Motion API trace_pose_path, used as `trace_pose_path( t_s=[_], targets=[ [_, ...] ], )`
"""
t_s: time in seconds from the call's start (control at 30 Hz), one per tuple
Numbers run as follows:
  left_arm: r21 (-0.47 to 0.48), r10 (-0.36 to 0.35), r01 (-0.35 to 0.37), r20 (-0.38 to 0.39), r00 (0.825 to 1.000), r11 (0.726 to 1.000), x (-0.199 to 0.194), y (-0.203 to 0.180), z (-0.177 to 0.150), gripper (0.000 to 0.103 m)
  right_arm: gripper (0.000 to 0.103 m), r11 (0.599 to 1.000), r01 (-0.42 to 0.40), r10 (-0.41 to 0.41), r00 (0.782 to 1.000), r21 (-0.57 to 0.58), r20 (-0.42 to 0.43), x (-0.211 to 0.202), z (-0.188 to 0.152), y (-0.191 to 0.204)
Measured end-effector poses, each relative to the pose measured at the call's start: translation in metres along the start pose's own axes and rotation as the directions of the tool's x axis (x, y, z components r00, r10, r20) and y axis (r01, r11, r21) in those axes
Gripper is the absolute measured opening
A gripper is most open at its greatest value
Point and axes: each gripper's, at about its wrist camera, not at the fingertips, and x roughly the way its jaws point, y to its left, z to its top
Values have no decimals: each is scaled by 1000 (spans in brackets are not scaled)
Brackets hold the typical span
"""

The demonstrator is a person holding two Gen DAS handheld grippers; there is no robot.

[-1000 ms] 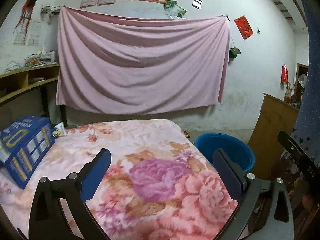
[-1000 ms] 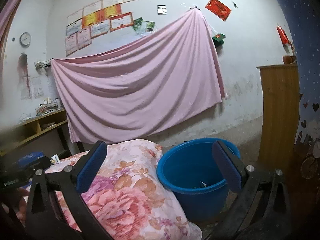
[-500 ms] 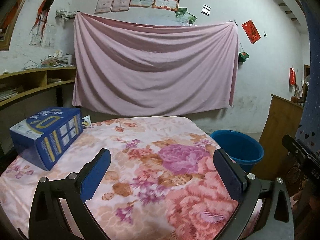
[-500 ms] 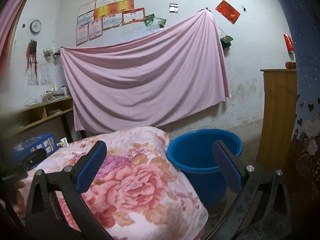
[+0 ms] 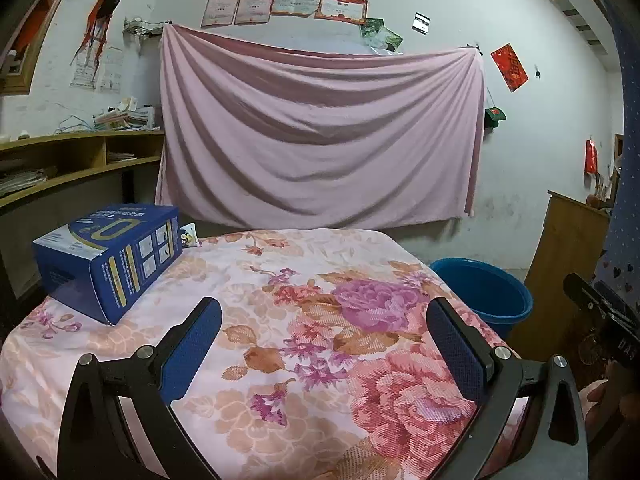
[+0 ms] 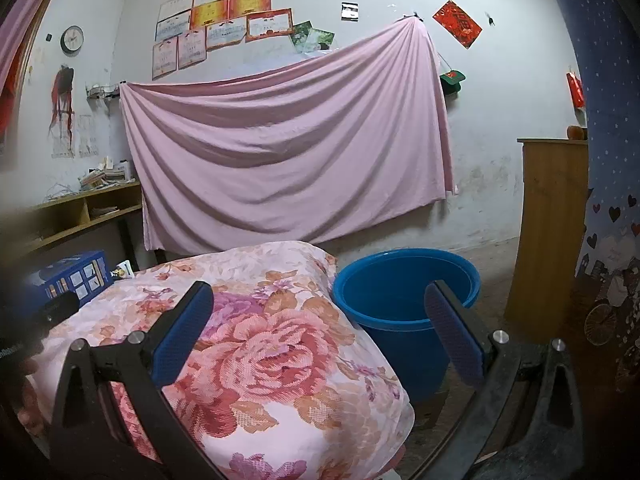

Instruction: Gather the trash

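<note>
A blue carton [image 5: 108, 258] lies on its side at the far left corner of the flower-patterned cloth [image 5: 304, 320] covering the desk, with a small printed packet [image 5: 188, 236] touching its far end; both appear to be the trash still to be collected. The blue bucket [image 6: 404, 308] stands on the floor just beside the desk's right edge, its bottom hidden from both cameras, so what it already holds cannot be told. The left gripper [image 5: 322, 344] hovers over the cloth with jaws spread wide and empty, the carton well to its left. The right gripper [image 6: 320, 332], jaws likewise released and empty, points between desk and bucket. Judged from this, pickup of the carton has not begun.
</note>
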Motion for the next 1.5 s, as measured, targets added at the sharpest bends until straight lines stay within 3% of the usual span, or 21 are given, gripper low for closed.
trace_pose_path(
  t_s=[1.5],
  targets=[
    [15,14,-14,5,1000,1000,2,-2,-5,100,103,1000,0,0,1000,-24,-10,4,-2,3]
  ],
)
